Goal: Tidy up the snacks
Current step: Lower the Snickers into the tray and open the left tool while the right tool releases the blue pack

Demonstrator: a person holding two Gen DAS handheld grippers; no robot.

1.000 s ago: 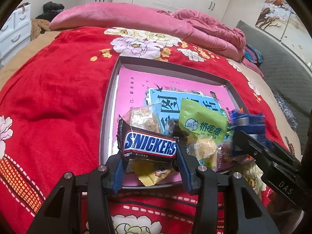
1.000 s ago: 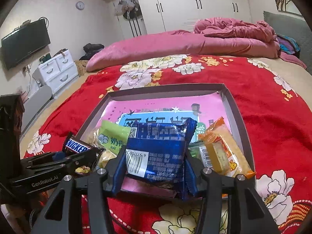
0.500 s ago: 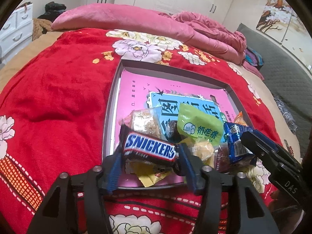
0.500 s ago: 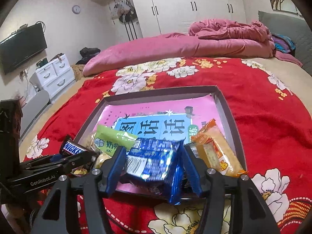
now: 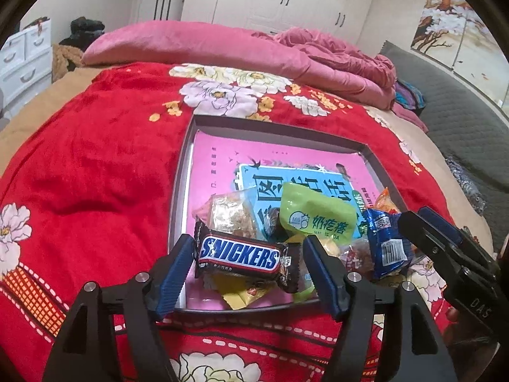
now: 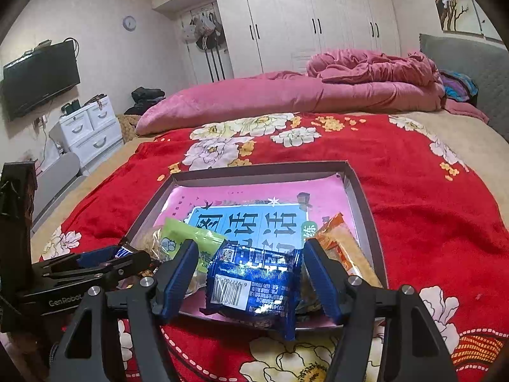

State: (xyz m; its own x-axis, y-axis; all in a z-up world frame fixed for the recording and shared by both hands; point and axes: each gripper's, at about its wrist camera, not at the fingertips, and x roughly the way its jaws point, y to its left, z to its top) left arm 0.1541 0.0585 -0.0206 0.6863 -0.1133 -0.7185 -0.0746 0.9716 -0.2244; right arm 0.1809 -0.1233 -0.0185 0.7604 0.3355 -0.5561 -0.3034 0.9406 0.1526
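Note:
A Snickers bar (image 5: pixel 240 254) lies on the snack pile at the near end of the shallow grey tray (image 5: pixel 273 127). My left gripper (image 5: pixel 248 245) straddles the bar, jaws opening, with a gap at each pad. A blue foil packet (image 6: pixel 254 286) rests tilted over the tray's (image 6: pixel 254 170) near rim. Around it my right gripper (image 6: pixel 250 250) is opening, its pads clear of the foil. A green packet (image 5: pixel 318 216), a clear bag of crumbly snack (image 5: pixel 232 213) and an orange packet (image 6: pixel 340 242) also lie in the tray.
The tray sits on a red floral blanket (image 5: pixel 95 165) on a bed, lined with a pink and blue printed sheet (image 6: pixel 254 197). A rolled pink quilt (image 6: pixel 286 95) lies behind. White drawers (image 6: pixel 89 127) and a wall television (image 6: pixel 38 76) stand to the left.
Both grippers' jaws have spread apart. The Snickers bar and the blue packet, gripped a second ago, have come free and sunk onto the pile in the tray.

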